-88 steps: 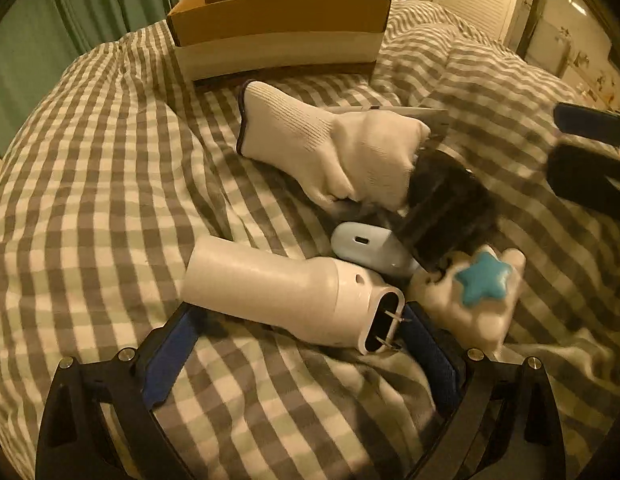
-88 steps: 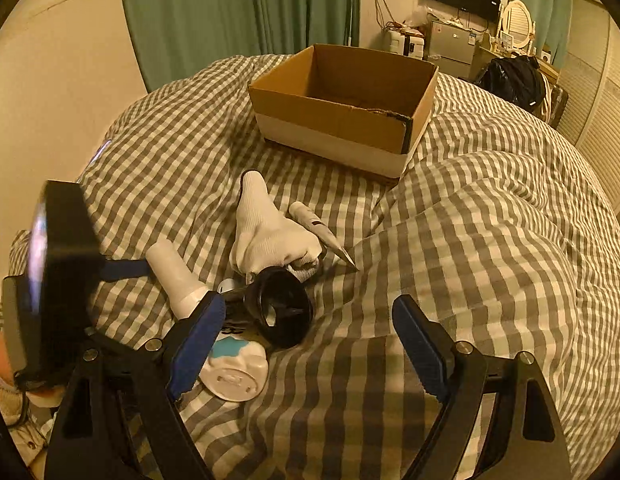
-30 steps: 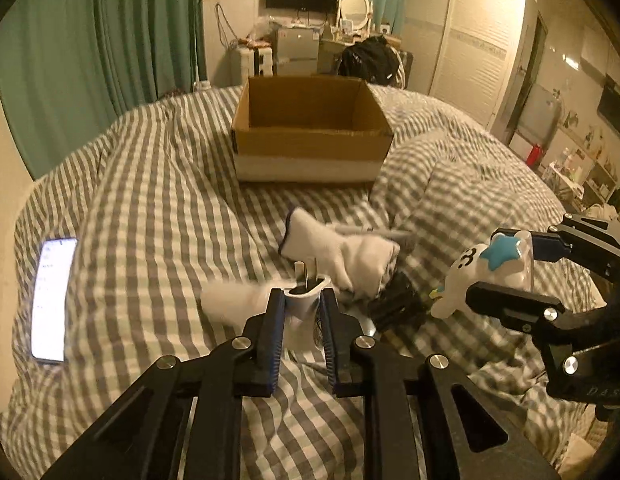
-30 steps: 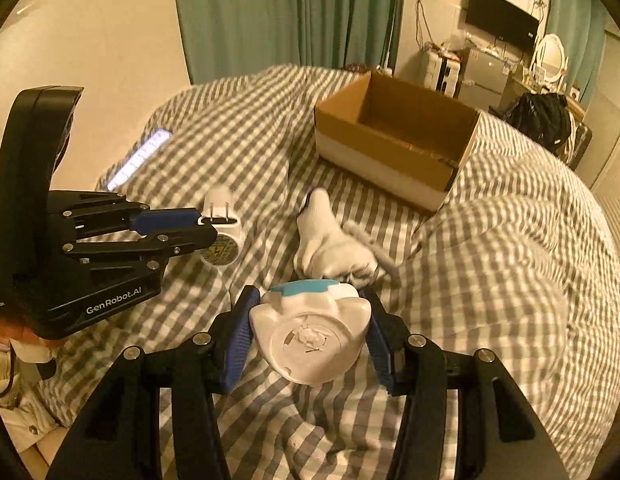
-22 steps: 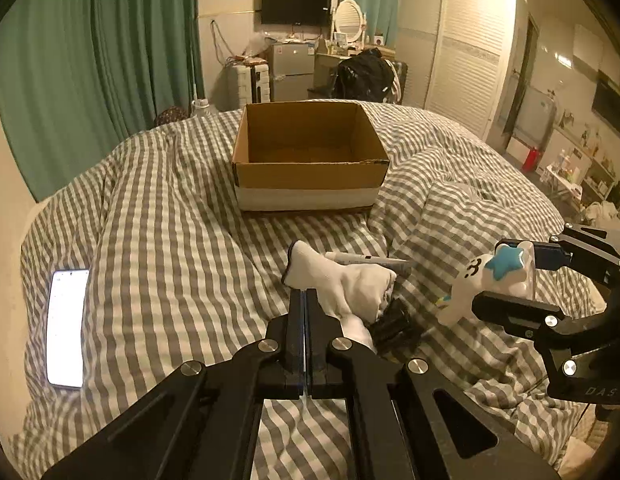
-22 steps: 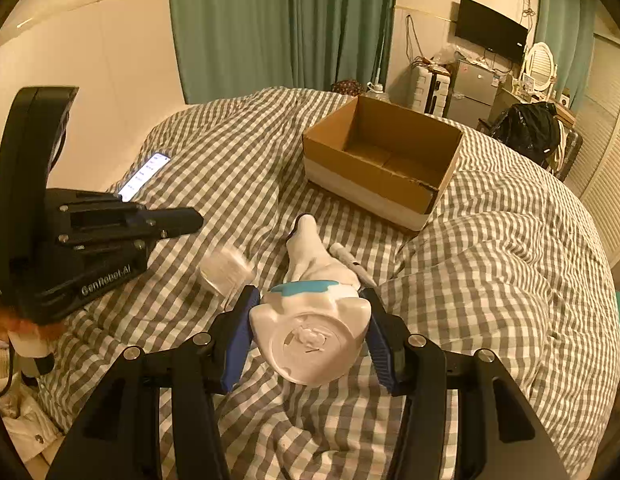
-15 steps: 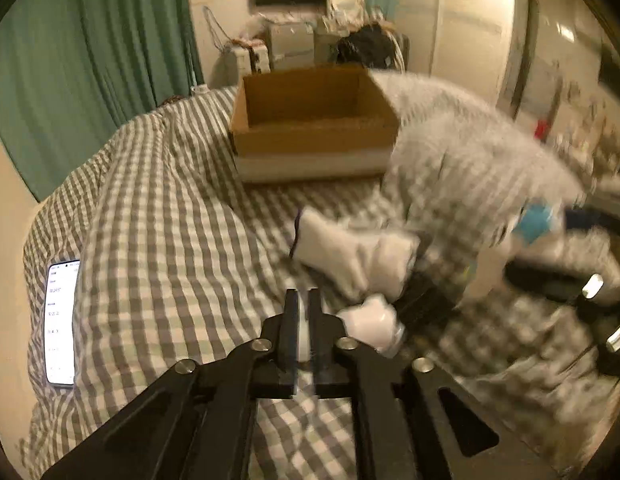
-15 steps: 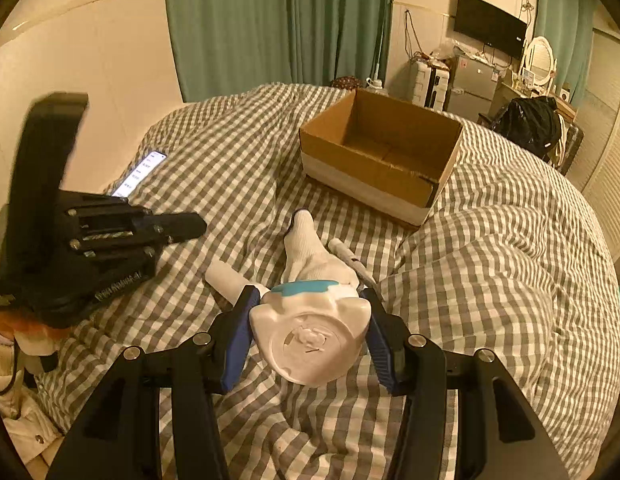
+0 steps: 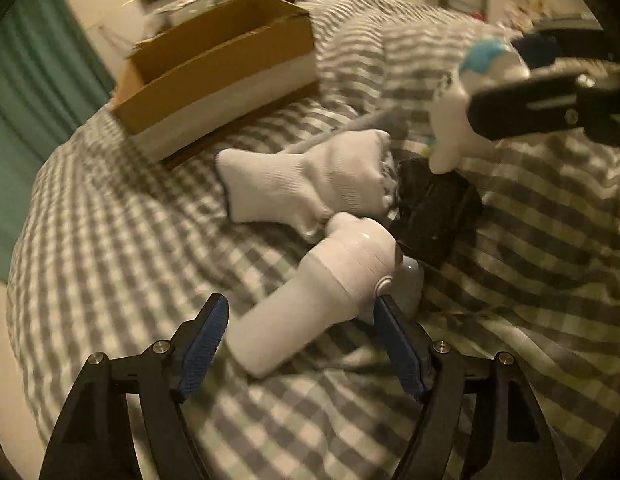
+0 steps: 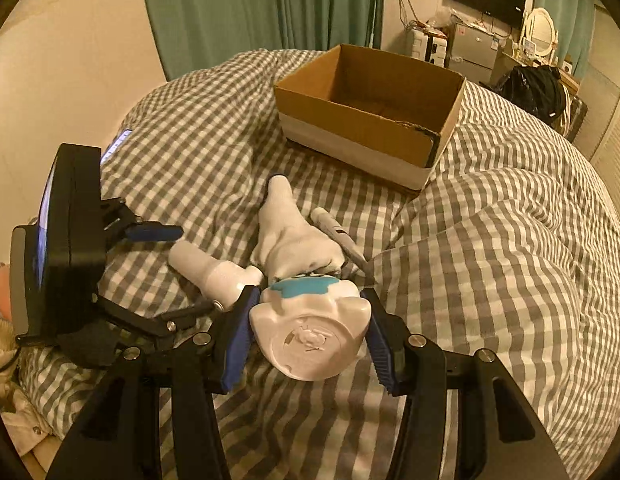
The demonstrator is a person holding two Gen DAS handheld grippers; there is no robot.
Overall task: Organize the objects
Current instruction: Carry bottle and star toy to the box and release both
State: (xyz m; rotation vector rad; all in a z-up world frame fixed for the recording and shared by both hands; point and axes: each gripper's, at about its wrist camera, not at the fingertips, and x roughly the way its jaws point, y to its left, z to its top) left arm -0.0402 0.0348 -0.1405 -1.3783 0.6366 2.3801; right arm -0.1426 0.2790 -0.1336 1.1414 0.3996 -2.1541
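Observation:
My left gripper [image 9: 302, 340] is open, its blue pads either side of a white handheld device [image 9: 310, 300] that lies on the checked bedspread; it also shows in the right wrist view [image 10: 214, 272]. My right gripper [image 10: 310, 332] is shut on a white toy figure with a blue star [image 10: 310, 320], held above the bed; the toy also shows in the left wrist view [image 9: 465, 100]. A white glove [image 9: 310, 184] and a black round object [image 9: 433, 216] lie beyond the device. An open cardboard box [image 10: 369, 112] stands further back.
A grey pen [image 10: 337, 236] lies beside the glove [image 10: 290, 240]. A small pale blue object [image 9: 407, 284] sits under the device's head. A lit phone [image 10: 116, 144] lies at the bed's left edge. Green curtains [image 10: 250, 4] hang behind the bed.
The white device slipped out of my left gripper and fell onto the bed. My left gripper has dropped low and opened around it. My right gripper keeps holding the toy.

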